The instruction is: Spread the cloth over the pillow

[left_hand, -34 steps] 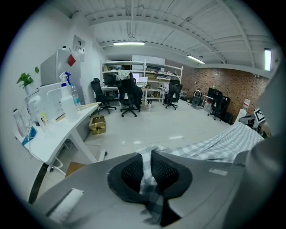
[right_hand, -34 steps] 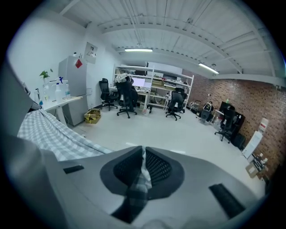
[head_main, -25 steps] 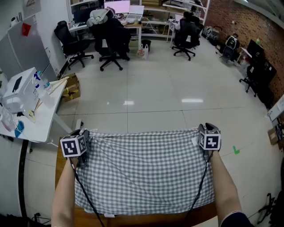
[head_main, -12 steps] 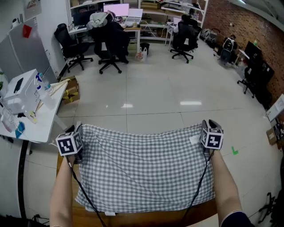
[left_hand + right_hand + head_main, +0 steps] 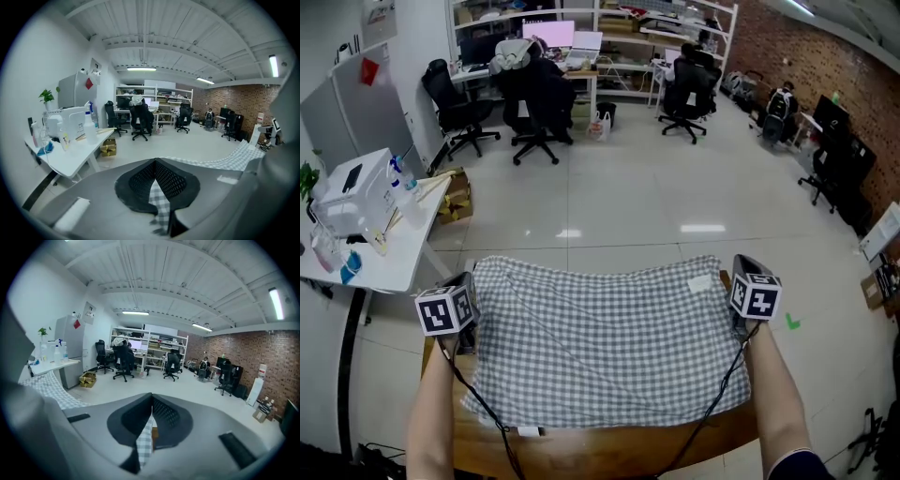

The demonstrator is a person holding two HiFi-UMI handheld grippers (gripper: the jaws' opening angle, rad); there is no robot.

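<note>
1. At the far corners of the cloth (image 5: pixel 600 337), both pairs of jaws have just been closing. The left gripper (image 5: pixel 158 190) now has its jaws pressed together on a fold of the checked fabric. The right gripper (image 5: pixel 149 427) pinches the opposite corner in the same way.
2. Compared with a second ago, we hold the far edge higher. It lay flat and straight then; it now rises off the table (image 5: pixel 581 452) and sags slightly between the two grips.
3. The near edge still rests on the table, close to us.
4. We cannot see the pillow. It may lie beneath the cloth.
5. We judge the grasp complete, so spreading can begin. Both corners need to travel together, kept taut, so the cloth lands square.
</note>
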